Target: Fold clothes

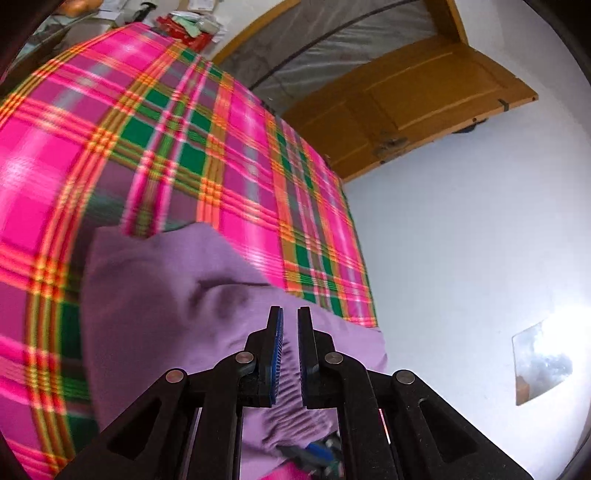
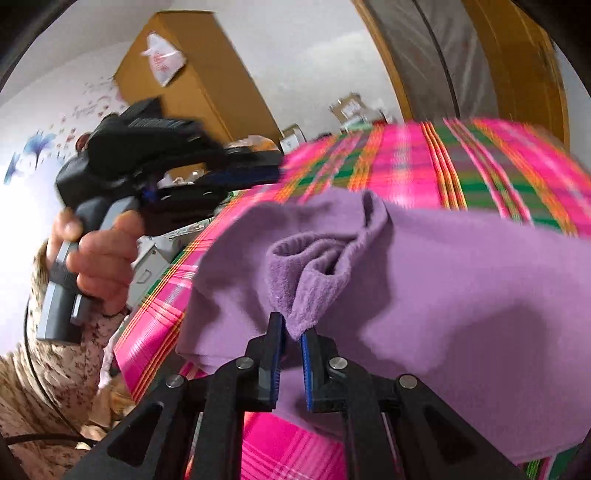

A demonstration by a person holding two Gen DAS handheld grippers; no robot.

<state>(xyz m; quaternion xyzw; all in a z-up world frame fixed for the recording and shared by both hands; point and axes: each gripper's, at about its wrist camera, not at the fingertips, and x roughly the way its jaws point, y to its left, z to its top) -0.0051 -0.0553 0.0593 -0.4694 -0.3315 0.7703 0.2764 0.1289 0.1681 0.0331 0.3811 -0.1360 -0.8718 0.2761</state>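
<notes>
A purple garment (image 1: 173,295) lies on a bed with a pink, green and orange plaid sheet (image 1: 155,147). My left gripper (image 1: 290,317) hovers above the garment with its jaws a narrow gap apart and nothing between them. In the right wrist view my right gripper (image 2: 293,328) is shut on a bunched edge of the purple garment (image 2: 443,280) and lifts it off the plaid sheet (image 2: 480,166). The left gripper's body (image 2: 147,162) and the hand holding it show at the left of that view.
A wooden door (image 1: 406,107) and white wall (image 1: 461,258) stand beyond the bed. Boxes and clutter (image 1: 184,26) sit at the bed's far end. A brown cabinet (image 2: 192,74) with a plastic bag stands behind. Part of the right gripper (image 1: 317,454) shows below the garment.
</notes>
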